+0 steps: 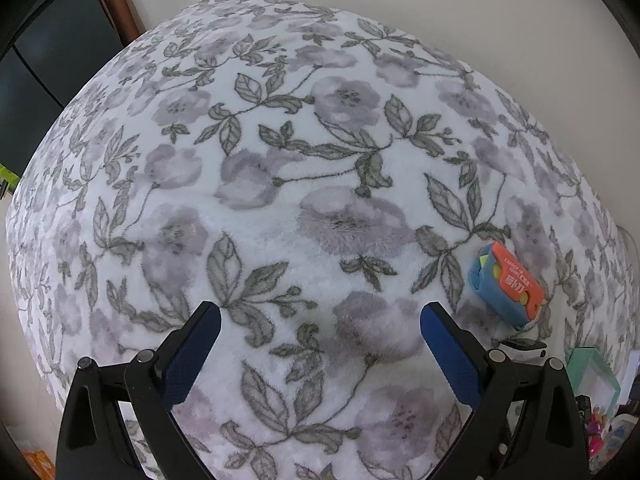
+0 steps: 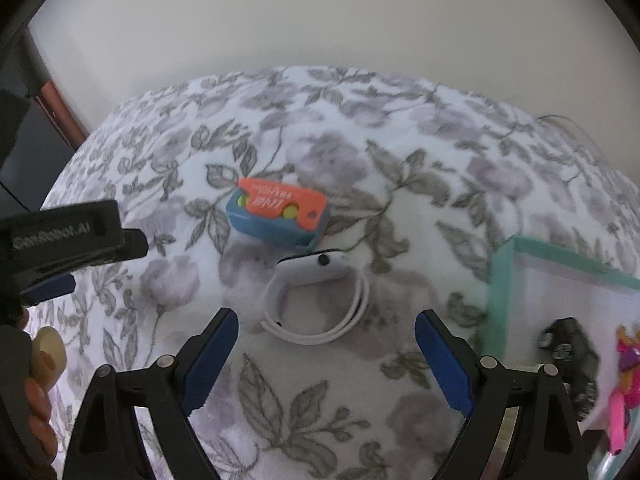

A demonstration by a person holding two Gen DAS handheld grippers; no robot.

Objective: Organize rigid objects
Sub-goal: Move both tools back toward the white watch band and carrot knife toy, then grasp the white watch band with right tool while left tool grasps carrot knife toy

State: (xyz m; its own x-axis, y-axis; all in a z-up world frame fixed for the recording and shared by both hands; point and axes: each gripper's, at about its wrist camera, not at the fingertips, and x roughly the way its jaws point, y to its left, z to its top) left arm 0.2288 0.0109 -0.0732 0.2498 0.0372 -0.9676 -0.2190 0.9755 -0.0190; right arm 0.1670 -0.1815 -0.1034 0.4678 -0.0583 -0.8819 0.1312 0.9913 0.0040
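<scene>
An orange and blue plastic toy block lies on the floral blanket. A white smartwatch with a looped band lies just in front of it. My right gripper is open and empty, its fingers spread either side of the watch band, slightly nearer than it. My left gripper is open and empty over bare blanket; the toy block lies to its right, beyond the right finger. In the right wrist view the left gripper's body shows at the left edge.
A teal-rimmed clear box stands at the right, holding a black object and a pink toy; it also shows in the left wrist view. A white wall lies behind the blanket; dark furniture stands far left.
</scene>
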